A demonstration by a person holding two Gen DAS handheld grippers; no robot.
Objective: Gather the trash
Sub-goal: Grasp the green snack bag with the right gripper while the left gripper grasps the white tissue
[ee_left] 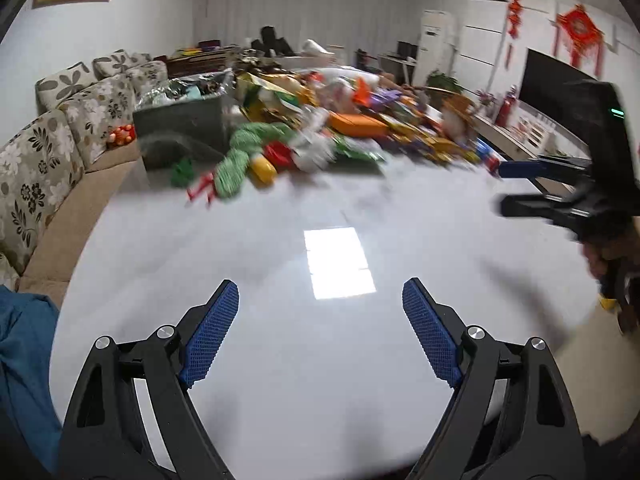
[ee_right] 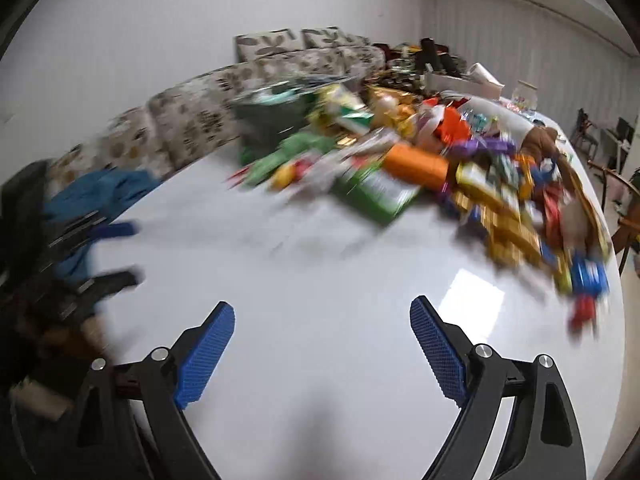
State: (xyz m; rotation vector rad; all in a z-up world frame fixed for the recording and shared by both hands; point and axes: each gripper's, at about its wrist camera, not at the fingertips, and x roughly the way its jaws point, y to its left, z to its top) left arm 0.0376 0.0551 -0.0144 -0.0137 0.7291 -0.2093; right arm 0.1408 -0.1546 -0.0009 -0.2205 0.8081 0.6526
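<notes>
Both claws are hanging wide open w/ nothing between the pads: left claw (ee_left: 320, 312), right claw (ee_right: 322, 330), over bare table (ee_left: 280, 380). Trash pile (ee_right: 440, 168) is sitting across upper right of the frame, bin (ee_left: 184, 120) just beside it, prob. so pieces drop in quick.

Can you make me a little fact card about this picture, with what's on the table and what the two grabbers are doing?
table: white table, glossy, near part bare
trash: colourful pile of wrappers and boxes across the far side
bin: grey-green container beside the pile
left hand-held gripper: open, holding nothing
right hand-held gripper: open, holding nothing
behind: flowery sofa
</notes>
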